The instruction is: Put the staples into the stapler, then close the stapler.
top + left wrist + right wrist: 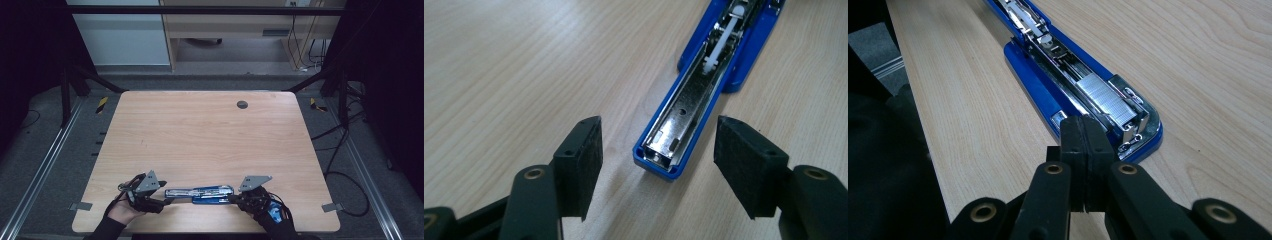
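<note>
Two grippers meet at the table's [210, 130] near edge, where the blue stapler [199, 192] lies opened flat: the left gripper [659, 150] spreads its jaws around one end, the right gripper [1083, 145], jaws closed and empty, steadies the staple-loaded end.

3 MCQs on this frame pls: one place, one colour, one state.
1. Where on the table does the stapler lie?
A near edge
B far edge by the hole
C centre

2. What colour is the stapler body?
A red
B blue
C grey

3. How do the left tongs stand?
A shut on the stapler
B shut, empty
C open, stapler end between the jaws, untouched

Answers: A, it lies by the person's edge between both tongs; B, blue shell in all views; C, gaps show on both sides of the stapler end.
</note>
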Action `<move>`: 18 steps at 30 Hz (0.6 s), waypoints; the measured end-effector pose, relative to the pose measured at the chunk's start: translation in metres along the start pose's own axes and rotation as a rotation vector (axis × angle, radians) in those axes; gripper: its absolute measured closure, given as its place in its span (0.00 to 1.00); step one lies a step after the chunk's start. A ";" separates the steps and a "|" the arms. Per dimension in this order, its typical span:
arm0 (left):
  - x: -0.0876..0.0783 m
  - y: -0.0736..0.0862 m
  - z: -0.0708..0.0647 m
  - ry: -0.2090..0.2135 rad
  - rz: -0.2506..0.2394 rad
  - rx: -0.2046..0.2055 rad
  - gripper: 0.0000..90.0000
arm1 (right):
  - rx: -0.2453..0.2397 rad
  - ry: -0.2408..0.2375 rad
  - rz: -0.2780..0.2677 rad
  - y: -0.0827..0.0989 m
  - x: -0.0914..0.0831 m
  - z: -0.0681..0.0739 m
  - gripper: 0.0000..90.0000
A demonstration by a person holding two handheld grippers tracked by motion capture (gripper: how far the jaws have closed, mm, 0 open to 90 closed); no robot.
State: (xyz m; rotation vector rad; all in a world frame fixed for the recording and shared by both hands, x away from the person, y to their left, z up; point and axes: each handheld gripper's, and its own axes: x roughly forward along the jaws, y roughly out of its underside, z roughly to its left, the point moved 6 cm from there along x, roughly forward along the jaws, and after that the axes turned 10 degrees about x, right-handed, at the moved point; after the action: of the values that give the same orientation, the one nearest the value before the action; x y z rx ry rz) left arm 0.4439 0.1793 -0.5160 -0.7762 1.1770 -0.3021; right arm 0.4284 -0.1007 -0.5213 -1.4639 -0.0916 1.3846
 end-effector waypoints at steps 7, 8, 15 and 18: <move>0.009 0.000 -0.001 0.033 0.031 0.026 0.42 | 0.002 0.008 0.006 0.000 0.002 0.000 1.00; 0.010 -0.001 -0.001 0.040 0.036 0.031 0.42 | 0.000 0.009 0.006 0.000 0.002 0.000 1.00; 0.016 -0.004 -0.002 0.070 0.041 0.038 0.48 | 0.000 0.013 0.014 0.001 0.004 -0.002 1.00; 0.018 -0.005 -0.003 0.084 0.041 0.040 0.49 | 0.002 0.012 0.015 0.001 0.005 -0.003 0.99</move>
State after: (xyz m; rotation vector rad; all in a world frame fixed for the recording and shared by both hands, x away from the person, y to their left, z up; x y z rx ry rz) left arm 0.4494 0.1638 -0.5259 -0.7093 1.2601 -0.3262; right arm 0.4315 -0.0999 -0.5257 -1.4734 -0.0716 1.3874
